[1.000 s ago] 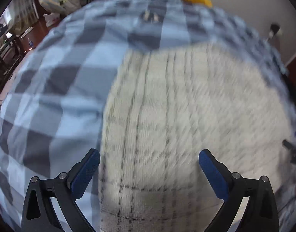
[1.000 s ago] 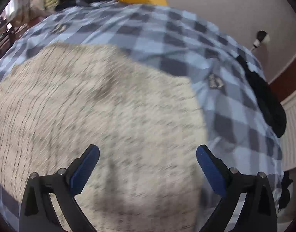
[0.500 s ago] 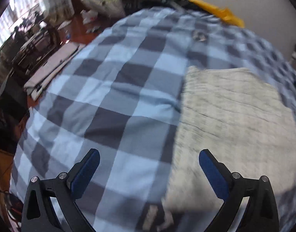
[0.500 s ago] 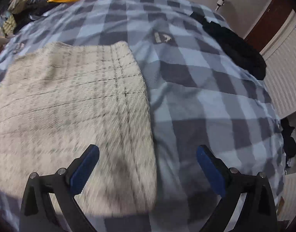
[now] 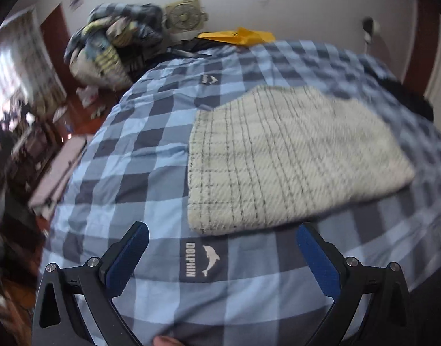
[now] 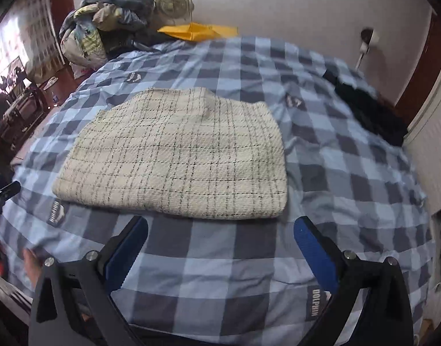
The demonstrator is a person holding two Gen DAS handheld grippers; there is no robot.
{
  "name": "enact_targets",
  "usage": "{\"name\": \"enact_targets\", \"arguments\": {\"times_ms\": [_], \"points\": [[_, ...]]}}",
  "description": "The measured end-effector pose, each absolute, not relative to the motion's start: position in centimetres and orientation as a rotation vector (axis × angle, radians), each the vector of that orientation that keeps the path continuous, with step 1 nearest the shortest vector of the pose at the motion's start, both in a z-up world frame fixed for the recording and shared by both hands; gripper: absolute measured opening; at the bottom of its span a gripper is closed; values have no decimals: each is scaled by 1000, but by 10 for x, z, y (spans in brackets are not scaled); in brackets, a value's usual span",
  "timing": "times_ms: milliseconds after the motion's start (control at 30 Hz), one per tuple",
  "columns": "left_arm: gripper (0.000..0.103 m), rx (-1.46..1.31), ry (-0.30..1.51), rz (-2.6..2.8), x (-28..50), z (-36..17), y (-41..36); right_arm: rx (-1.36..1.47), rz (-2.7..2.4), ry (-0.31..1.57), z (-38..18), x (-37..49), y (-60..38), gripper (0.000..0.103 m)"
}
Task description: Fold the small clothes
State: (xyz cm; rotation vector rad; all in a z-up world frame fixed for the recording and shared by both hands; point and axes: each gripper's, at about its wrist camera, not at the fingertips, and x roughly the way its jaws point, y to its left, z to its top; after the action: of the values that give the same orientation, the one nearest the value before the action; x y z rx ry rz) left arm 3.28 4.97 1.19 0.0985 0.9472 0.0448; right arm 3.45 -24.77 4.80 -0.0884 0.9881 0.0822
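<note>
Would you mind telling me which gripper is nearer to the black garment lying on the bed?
Right. The black garment lies at the bed's far right; the right gripper hovers before the folded cream garment, while the left gripper sits further left, by its near-left corner.

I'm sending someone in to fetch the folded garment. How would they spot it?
Look at the blue checked bedspread covering the bed. In its middle lies the folded cream garment, a textured weave crossed by thin dark lines, unlike the black clothing by the right edge.
</note>
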Motion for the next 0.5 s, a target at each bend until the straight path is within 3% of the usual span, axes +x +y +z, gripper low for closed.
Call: {"name": "enact_targets", "arguments": {"times_ms": [200,500], "points": [[103,108,989,33,44,-11,36,-95,48,961,13,42,-237,99],[103,46,904,63,45,-4,47,-173,-6,864,12,35,-209,99]]}}
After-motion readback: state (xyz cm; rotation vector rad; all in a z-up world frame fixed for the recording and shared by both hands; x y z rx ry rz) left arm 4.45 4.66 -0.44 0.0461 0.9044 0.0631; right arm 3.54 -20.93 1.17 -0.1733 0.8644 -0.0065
